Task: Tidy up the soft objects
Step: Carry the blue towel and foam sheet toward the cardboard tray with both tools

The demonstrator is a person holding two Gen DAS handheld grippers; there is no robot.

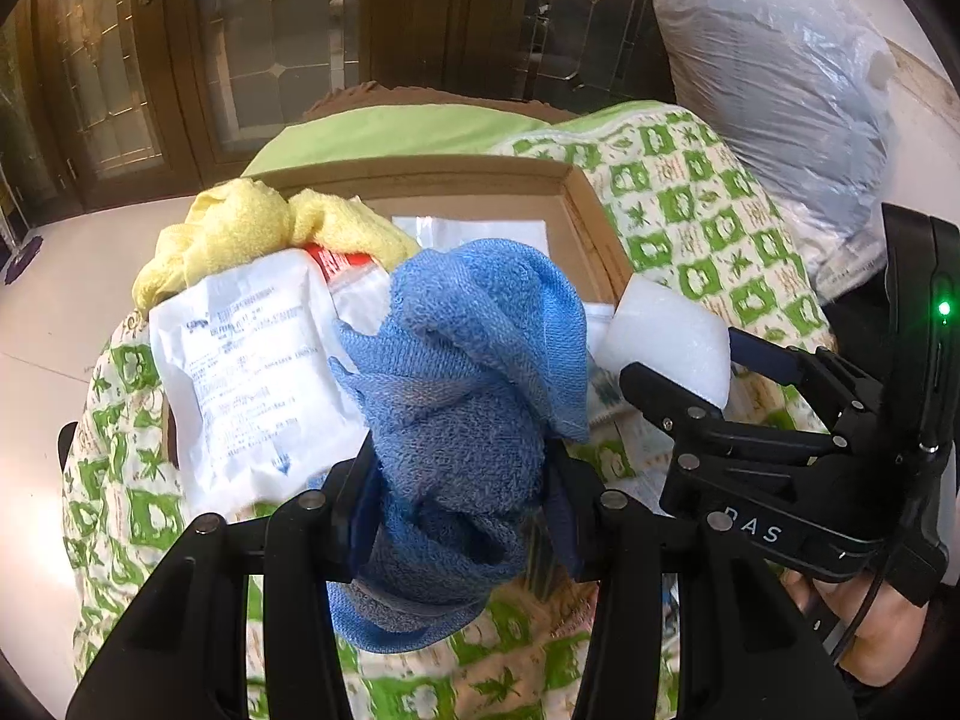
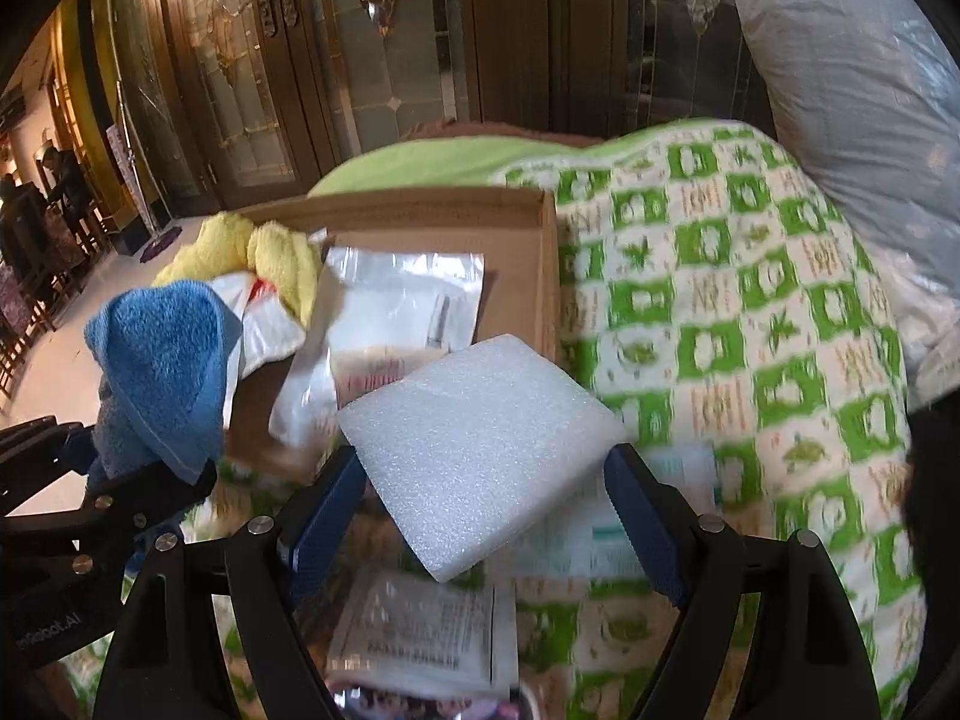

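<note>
Blue terry cloth fills the left gripper (image 1: 459,516): its jaws are clamped on a bunched blue towel (image 1: 468,372), which stands up in a loose knot above the fingers and droops below them. It looks light and limp, so a pinch through the thick middle of the bundle, as here, seems the safest hold; a grip on one corner would probably let the rest unfurl and drag.

The right gripper (image 2: 486,504) has its jaws wide apart but pressed against the two edges of a white foam block (image 2: 480,450), held up over the green patterned quilt (image 2: 750,324). Foam like this should weigh almost nothing and dent easily, so a gentle squeeze across its flat sides ought to be enough; too hard and it may buckle or pop out.

Both loads hang near the front edge of an open cardboard box (image 1: 576,204) lying on the quilt. Inside it a yellow towel (image 1: 240,228) sits at the far left corner, with white plastic packets (image 1: 240,372) leaning beside it. More packets (image 2: 420,630) lie on the quilt under the foam.
</note>
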